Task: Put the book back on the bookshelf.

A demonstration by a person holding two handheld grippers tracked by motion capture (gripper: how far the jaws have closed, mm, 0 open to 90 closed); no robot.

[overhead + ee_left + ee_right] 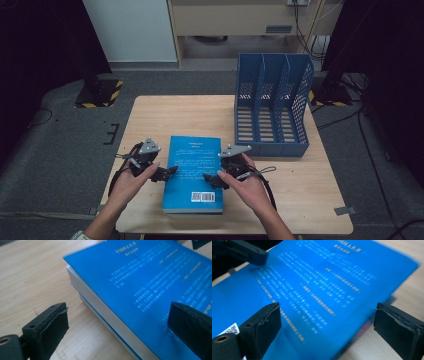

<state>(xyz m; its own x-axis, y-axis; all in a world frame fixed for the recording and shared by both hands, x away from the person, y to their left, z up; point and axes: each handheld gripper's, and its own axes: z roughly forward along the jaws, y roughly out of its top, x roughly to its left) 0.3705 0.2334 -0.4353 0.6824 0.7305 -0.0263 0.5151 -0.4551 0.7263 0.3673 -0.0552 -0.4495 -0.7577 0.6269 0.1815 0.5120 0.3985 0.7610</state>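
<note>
A blue book lies flat in the middle of the wooden table, back cover up, barcode toward the near edge. My left gripper is at its left edge and is open. In the left gripper view, one jaw hangs over the table and the other over the cover, with the white page block between them. A second thin edge shows under the book. My right gripper is open at the book's right edge. In the right gripper view, its jaws straddle the edge of the cover.
A blue three-slot file rack stands at the table's back right, close behind the right hand. Bare table lies to the right of the book. A black stand with a striped base sits on the floor at the far left.
</note>
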